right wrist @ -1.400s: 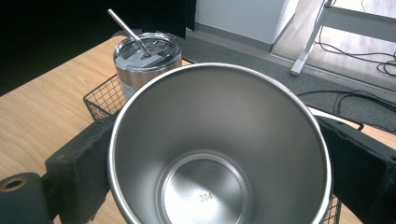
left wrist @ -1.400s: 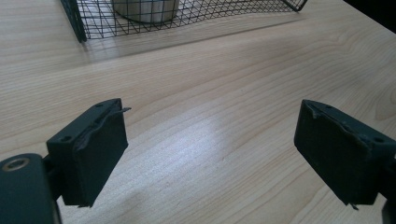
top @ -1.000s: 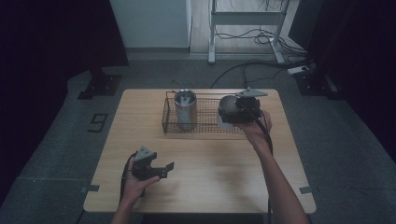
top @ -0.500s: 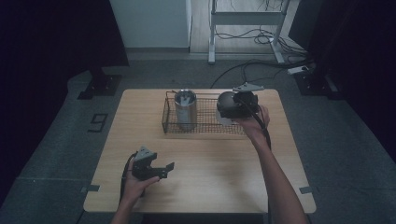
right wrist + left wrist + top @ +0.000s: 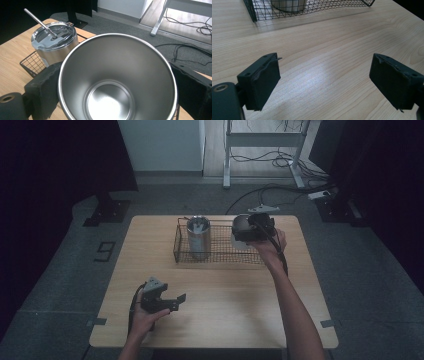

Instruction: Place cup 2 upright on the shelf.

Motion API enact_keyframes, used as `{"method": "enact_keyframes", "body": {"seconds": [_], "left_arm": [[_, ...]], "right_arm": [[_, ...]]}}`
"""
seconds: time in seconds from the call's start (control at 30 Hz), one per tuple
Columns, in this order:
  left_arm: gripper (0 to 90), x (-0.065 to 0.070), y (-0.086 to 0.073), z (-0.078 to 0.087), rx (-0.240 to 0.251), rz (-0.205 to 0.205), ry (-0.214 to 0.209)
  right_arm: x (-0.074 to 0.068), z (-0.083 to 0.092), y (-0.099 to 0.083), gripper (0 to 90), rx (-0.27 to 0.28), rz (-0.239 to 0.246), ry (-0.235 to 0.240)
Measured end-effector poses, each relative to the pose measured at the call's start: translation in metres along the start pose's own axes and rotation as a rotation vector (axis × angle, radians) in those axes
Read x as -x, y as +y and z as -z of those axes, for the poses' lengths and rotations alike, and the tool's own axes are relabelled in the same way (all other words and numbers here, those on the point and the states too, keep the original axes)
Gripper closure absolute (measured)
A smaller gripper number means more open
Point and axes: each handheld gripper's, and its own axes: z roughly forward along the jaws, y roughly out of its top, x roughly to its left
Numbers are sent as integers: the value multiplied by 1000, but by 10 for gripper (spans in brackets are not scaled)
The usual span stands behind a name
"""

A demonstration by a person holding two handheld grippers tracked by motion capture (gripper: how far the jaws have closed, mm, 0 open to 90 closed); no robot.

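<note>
Right gripper is clamped on an open steel tumbler, jaws pressing its outside wall on both sides, as the right gripper view shows with the cup mouth-up and empty between the black pads. The tumbler is held up over the right end of the wire basket at the far side of the table, apparently clear of the mesh, though whether its base touches anything cannot be told. A second, lidded tumbler with a straw stands upright in the left part of the basket, apart from the held one. Left gripper rests low near the table's near left edge, jaws spread and empty, bare wood between its pads. Likely step: lifting the open cup out of or setting it into the basket. Risks: smooth tapered steel could slide in the pads if the grip loosens or the wrist tilts; the base could catch the basket rim and drag the basket; swinging left could knock the straw or tip the lidded tumbler
</note>
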Motion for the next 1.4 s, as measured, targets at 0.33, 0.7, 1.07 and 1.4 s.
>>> {"method": "enact_keyframes", "body": {"seconds": [0.33,0.7,1.07,1.4], "left_arm": [[98,1,0,-2,-8,-1,0],[98,2,-1,-3,-15,0,-3],[98,1,-1,-2,-13,5,-5],[98,4,-2,-6,-27,-7,-3]], "right_arm": [[6,-10,2,59,-22,-5,-8],[13,-23,4,59,-32,-30,-18],[14,-39,3,59,-48,-34,-29],[18,-50,3,59,-61,-37,-31]]}}
